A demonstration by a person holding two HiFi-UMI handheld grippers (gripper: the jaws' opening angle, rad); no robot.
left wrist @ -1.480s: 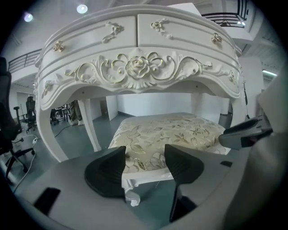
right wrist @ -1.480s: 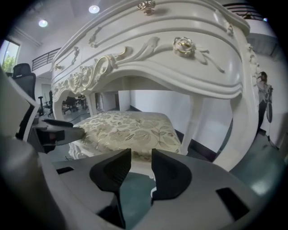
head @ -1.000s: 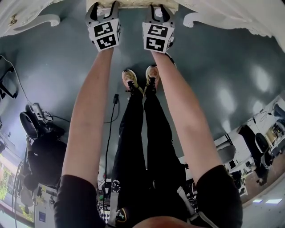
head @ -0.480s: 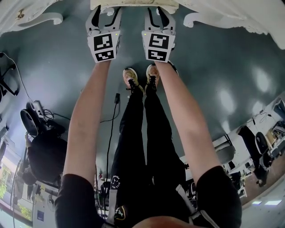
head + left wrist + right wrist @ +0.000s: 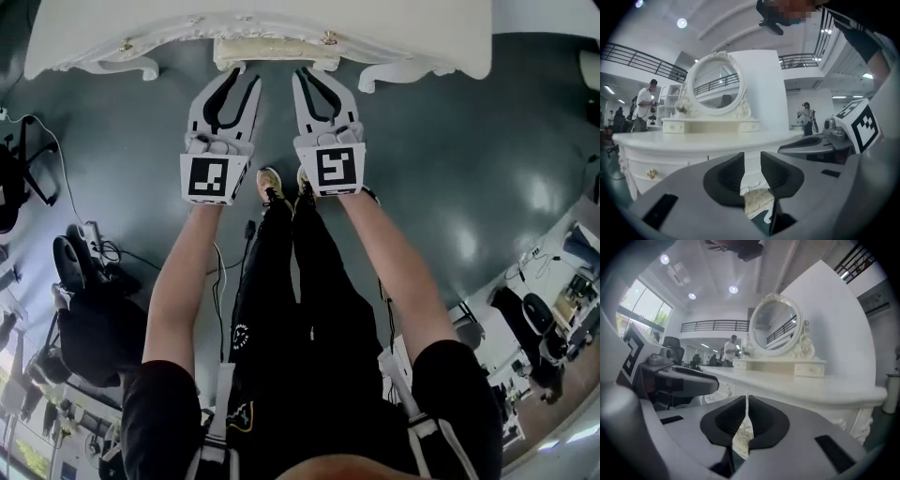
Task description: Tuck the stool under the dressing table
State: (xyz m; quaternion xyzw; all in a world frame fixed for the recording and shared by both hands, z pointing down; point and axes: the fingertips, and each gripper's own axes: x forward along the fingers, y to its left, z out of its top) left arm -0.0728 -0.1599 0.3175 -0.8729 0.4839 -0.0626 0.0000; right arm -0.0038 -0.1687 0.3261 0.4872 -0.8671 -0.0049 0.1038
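Observation:
The white dressing table point(image 5: 281, 28) spans the top of the head view, and the cream cushioned stool point(image 5: 274, 52) sits under its front edge between the carved legs. Both grippers are raised side by side in front of it, clear of the stool. My left gripper point(image 5: 232, 75) point(image 5: 752, 161) is closing its jaws, with a narrow gap and nothing between them; the stool's seat point(image 5: 757, 204) shows below, past the jaws. My right gripper point(image 5: 314, 73) point(image 5: 746, 404) is shut on nothing, with the stool point(image 5: 743, 437) beyond it. The oval mirror point(image 5: 715, 89) stands on the table top.
The person's shoes point(image 5: 272, 183) stand on the grey floor just behind the grippers. A cable point(image 5: 246, 234) and an office chair point(image 5: 80, 272) lie at the left. Other people point(image 5: 646, 103) stand far off in the hall.
Both grippers lifted up and drew back from the stool's front edge. The left jaws narrowed and the right jaws closed. More of the table top now shows in the head view.

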